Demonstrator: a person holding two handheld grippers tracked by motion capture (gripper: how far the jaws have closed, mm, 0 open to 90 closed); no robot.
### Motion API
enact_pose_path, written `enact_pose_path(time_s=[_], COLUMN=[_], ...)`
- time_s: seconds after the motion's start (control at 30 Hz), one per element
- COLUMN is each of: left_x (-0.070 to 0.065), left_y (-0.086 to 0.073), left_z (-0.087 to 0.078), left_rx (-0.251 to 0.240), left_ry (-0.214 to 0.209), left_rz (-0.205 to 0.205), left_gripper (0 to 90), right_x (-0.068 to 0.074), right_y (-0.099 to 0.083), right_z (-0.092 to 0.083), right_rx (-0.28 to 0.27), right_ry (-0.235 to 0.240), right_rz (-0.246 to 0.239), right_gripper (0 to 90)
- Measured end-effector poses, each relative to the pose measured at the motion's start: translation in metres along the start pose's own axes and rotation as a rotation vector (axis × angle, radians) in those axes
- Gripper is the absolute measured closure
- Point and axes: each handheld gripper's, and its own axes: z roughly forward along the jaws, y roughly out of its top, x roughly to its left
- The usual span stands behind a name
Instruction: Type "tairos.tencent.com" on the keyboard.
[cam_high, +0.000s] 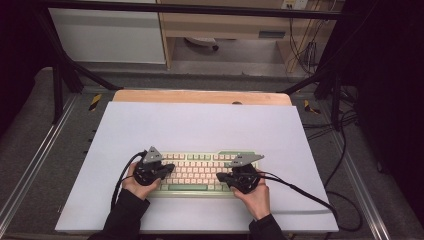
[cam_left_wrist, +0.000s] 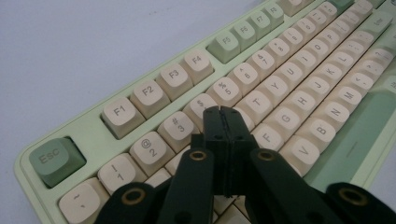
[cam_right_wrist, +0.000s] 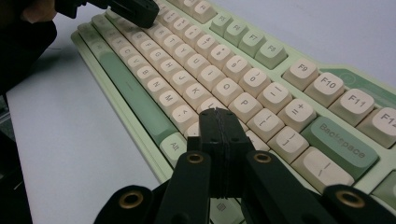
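Left gripper view: both black grippers pinched closed (nothing between) above rounded cream keyboard keycaps.

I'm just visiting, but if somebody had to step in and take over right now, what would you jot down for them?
Left hand-held gripper: jaws shut, holding nothing, tips over the keys right of the 3 and below the 4.
Right hand-held gripper: jaws shut, holding nothing, tips over the keys near L and P.
Keyboard: cream and green, flat on the white sheet on the table, near the person's edge.
Done: both grippers are placed over the keyboard, one at each end.
Left: whether a key is pressed I cannot tell; any key work seems still ahead.
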Motion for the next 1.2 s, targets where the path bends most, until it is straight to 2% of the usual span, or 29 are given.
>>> enact_pose_path(time_s=[0.2,0.77,1.2], left_x=[0.0,-0.003,-0.001], left_y=[-0.001,0.001,-0.004], left_z=[0.001,-0.012,-0.021], left_rx=[0.007,-0.022,-0.028], left_ry=[-0.001,-0.014,-0.013], left_rz=[-0.003,0.004,0.0], left_gripper=[89.9,89.8,89.8], right_x=[0.0,0.002,0.011], right_y=[0.0,0.002,0.007], right_z=[0.0,0.002,0.01], right_rx=[-0.002,-0.025,-0.017], right_ry=[0.0,0.022,0.035], right_rz=[0.0,0.019,0.0], right_gripper=[90.0,90.0,90.0])
